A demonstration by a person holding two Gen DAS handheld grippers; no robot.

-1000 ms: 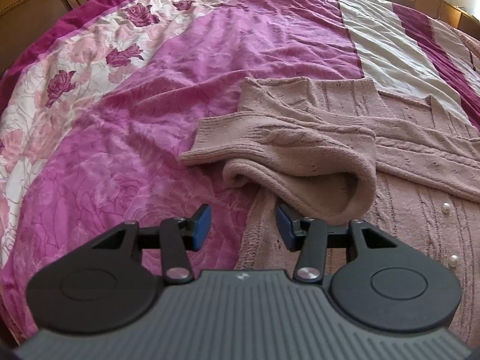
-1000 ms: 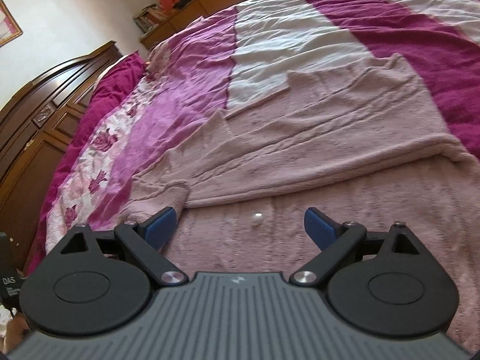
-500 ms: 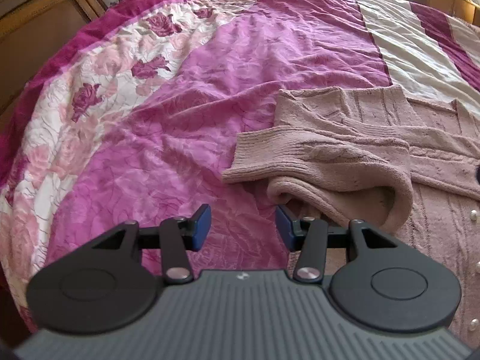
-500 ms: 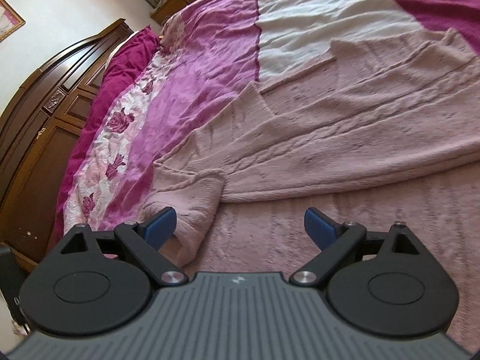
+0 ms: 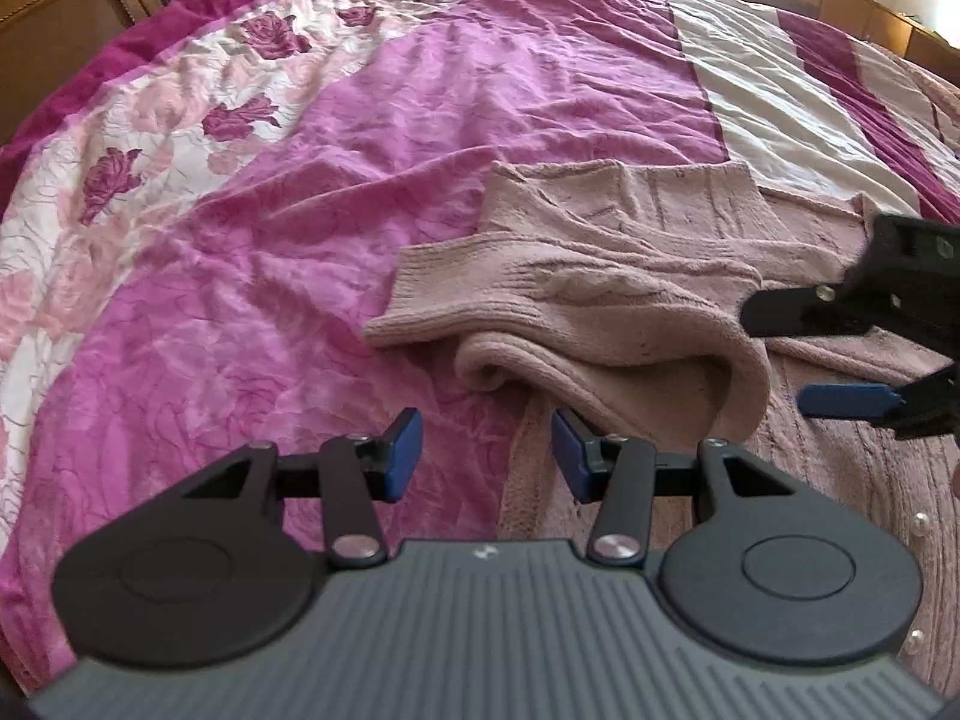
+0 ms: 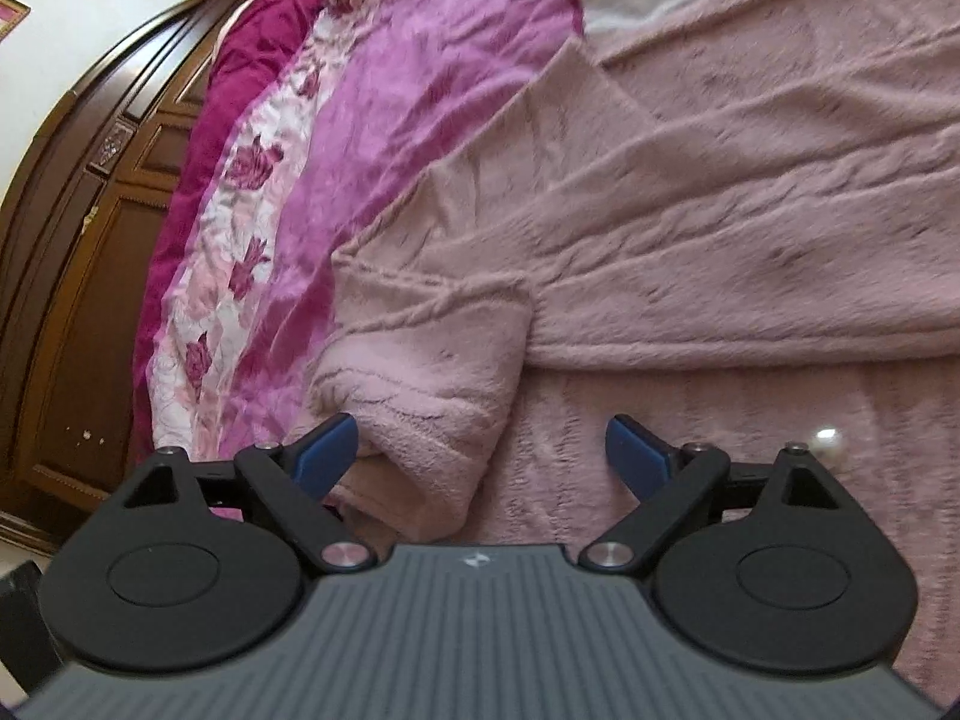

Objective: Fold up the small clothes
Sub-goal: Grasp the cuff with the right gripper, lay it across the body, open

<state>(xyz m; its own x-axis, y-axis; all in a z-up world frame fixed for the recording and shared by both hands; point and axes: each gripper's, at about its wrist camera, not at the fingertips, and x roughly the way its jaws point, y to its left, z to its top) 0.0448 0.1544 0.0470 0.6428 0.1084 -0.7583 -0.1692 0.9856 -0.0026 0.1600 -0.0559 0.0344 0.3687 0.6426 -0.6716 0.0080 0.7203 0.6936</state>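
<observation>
A dusty-pink knitted cardigan (image 5: 660, 228) with pearl buttons lies flat on the bed, one sleeve folded across it. The sleeve's cuff (image 5: 600, 348) bunches at the cardigan's left edge. My left gripper (image 5: 485, 453) hovers just in front of that cuff, open, with only bedspread and the cardigan's hem under the gap. My right gripper (image 5: 804, 357) enters the left wrist view from the right, next to the cuff. In the right wrist view the right gripper (image 6: 480, 450) stands wide open with the cuff (image 6: 432, 396) lying between its fingers, the pads apart from it.
The magenta bedspread (image 5: 300, 240) with a floral strip (image 5: 150, 138) spreads to the left. A cream stripe (image 5: 768, 90) runs behind the cardigan. Dark wooden furniture (image 6: 90, 240) stands beyond the bed's left side. A pearl button (image 6: 828, 441) sits by the right gripper's right finger.
My right gripper has swung left and down across the cardigan to the cuff and now shows in the left wrist view. The left gripper has hardly moved and its opening is the same.
</observation>
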